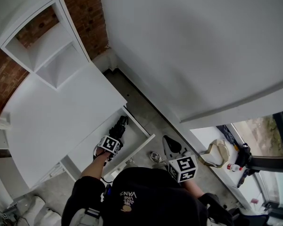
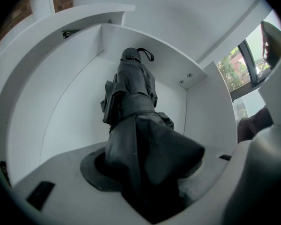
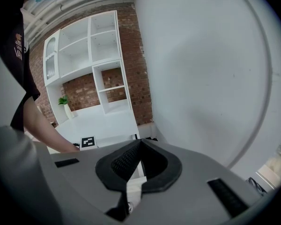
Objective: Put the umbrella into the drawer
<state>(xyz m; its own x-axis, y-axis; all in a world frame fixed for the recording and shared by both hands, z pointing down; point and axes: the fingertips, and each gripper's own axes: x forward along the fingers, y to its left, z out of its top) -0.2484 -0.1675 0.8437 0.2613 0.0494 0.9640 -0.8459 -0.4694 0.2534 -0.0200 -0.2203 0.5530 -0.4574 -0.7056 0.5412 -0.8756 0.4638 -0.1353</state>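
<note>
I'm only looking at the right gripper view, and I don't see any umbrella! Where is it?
Observer: The black umbrella is in the left gripper, whose jaws are closed on its folded fabric.
Operator: Is the drawer open?
Observer: Yes. The white drawer is pulled out, and the umbrella's strap end points down inside it.
Operator: And where's my gripper?
Observer: The head view shows the right gripper off past the drawer's front, over the grey floor, touching nothing.
</note>
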